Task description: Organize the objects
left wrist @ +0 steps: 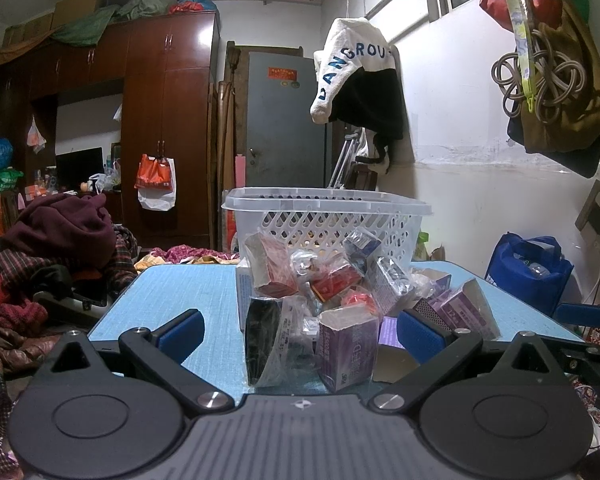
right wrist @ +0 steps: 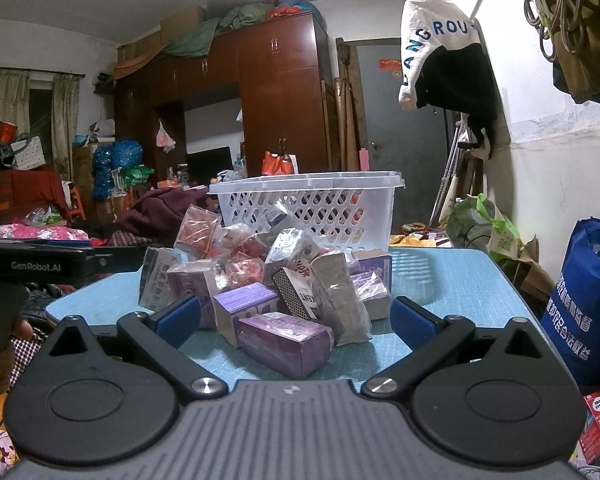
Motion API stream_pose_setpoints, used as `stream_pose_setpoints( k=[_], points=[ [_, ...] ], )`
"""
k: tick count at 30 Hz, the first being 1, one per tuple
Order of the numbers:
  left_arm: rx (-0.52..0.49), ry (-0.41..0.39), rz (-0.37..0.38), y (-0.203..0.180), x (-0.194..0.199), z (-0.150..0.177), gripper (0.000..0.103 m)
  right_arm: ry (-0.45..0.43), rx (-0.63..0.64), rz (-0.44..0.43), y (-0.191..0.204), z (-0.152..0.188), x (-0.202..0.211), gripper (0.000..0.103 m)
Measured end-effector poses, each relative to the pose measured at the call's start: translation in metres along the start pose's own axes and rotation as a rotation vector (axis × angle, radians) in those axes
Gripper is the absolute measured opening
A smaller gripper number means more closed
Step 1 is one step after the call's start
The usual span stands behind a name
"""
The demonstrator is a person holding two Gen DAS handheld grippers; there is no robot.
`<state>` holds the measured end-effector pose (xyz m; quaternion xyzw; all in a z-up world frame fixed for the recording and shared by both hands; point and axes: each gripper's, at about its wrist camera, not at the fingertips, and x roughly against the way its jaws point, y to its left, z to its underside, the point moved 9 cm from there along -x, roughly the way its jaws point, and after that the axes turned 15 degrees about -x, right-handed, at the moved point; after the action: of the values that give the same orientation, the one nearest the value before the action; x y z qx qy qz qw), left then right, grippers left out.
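Resting on the blue worktop: a heap of small boxes, purple, red and plastic-wrapped, just in front of a white perforated basket. Left gripper fingers apart, empty, low before the heap. Right gripper fingers apart, empty, flanking a purple box.

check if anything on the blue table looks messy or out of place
Yes: the small boxes and packets lie in a jumbled heap on the blue table, tilted and leaning on each other, in front of the white basket rather than in it. One purple box has a torn, open top. Both tools are open, holding nothing.
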<state>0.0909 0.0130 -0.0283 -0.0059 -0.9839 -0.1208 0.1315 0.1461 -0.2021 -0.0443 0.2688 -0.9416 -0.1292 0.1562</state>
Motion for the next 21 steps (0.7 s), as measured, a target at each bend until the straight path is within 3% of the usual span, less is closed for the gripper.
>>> stream_pose_setpoints(
  k=[21],
  points=[
    [0.001,0.004,0.001,0.0009,0.0007,0.0017,0.103,0.0,0.001,-0.005,0.0008,0.0018,0.0004,0.103]
  ],
)
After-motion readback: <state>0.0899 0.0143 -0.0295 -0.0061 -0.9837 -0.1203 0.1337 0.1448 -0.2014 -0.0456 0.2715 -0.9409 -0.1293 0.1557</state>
